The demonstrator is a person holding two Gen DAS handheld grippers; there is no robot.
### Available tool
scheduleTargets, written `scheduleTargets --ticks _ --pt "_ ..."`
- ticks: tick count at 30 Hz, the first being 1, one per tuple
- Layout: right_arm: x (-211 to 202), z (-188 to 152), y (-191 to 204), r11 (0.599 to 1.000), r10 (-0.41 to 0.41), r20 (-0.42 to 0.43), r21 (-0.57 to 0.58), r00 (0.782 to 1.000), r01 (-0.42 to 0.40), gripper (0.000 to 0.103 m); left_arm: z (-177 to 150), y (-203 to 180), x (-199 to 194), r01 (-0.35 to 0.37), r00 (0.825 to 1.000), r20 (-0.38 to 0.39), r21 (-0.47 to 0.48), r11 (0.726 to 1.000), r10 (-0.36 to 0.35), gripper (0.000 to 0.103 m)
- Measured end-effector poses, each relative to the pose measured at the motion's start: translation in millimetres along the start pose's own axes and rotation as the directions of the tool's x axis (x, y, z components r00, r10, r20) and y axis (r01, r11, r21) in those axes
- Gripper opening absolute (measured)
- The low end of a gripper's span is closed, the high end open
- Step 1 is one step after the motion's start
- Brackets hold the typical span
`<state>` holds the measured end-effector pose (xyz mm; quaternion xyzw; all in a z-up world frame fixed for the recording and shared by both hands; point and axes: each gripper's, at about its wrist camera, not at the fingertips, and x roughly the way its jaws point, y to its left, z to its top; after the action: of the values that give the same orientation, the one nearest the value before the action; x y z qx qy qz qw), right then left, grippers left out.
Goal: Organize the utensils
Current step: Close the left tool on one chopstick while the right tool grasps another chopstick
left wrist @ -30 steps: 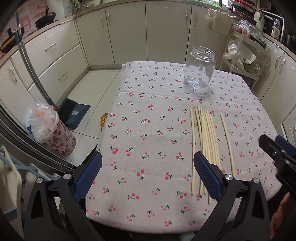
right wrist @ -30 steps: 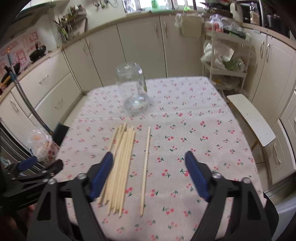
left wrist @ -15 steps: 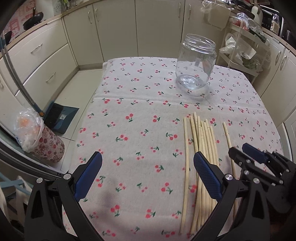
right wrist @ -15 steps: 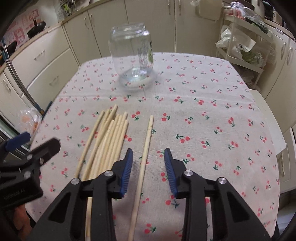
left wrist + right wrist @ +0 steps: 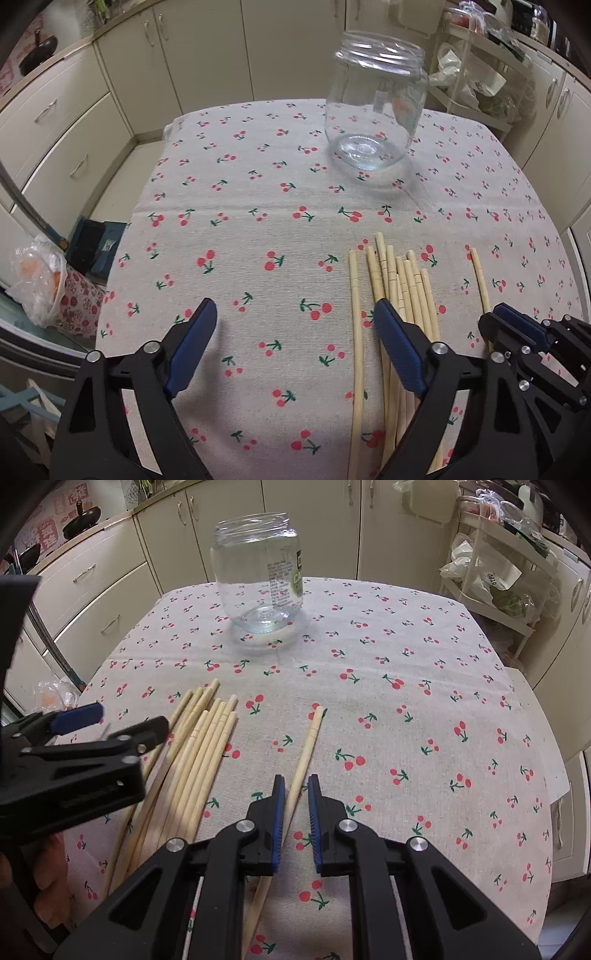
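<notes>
A clear glass jar (image 5: 375, 110) stands upright and empty at the far side of the table; it also shows in the right wrist view (image 5: 258, 572). A bundle of wooden chopsticks (image 5: 402, 295) lies on the cherry-print cloth (image 5: 258, 221), also seen in the right wrist view (image 5: 199, 749). A single chopstick (image 5: 304, 753) lies apart to its right. My right gripper (image 5: 295, 786) straddles this single chopstick, its jaws nearly closed with a small gap still showing. My left gripper (image 5: 295, 325) is open, low over the cloth, its right finger over the bundle.
Cream kitchen cabinets (image 5: 184, 55) surround the table. A wire rack with bags (image 5: 498, 572) stands at the right. A bagged bin (image 5: 40, 288) and a dustpan (image 5: 92, 240) sit on the floor at the left.
Both grippers have moved forward and lower over the table. My right gripper's jaws have narrowed from wide open to almost closed around the single chopstick.
</notes>
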<state>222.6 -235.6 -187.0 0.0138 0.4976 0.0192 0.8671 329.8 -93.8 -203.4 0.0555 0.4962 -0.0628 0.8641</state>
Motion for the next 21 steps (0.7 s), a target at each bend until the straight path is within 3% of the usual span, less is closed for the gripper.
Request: scheduleTargets --ticks 7,10,12,13,17,21 --pt "5 6 -1 1.000 0.027 -0.009 0.000 1.000 -0.027 0.014 7 -8 11 0.012 1.000 -0.004 0.036 0.999 -0.012 0.064" --pt "6 7 -5 0.998 0.063 -0.011 0.019 0.998 -0.063 0.010 11 -15 12 0.031 1.000 0.001 0.059 0.998 -0.031 0.047" --pt "6 7 -9 0.996 0.086 -0.018 0.035 0.996 -0.085 0.009 12 -18 11 0.057 0.998 -0.006 0.073 0.996 -0.057 0.024" --pt "6 6 -10 0.995 0.093 -0.021 0.041 0.995 -0.092 0.009 12 -18 10 0.065 0.998 -0.011 0.074 0.995 -0.064 0.021" --pt "7 8 -12 0.993 0.103 -0.038 0.053 0.994 -0.101 0.009 12 -15 10 0.090 0.996 -0.024 0.070 0.993 -0.089 0.017" --pt "8 12 -7 0.994 0.105 -0.047 0.033 0.993 -0.104 0.018 15 -9 11 0.120 0.992 -0.044 0.051 0.991 -0.118 0.017"
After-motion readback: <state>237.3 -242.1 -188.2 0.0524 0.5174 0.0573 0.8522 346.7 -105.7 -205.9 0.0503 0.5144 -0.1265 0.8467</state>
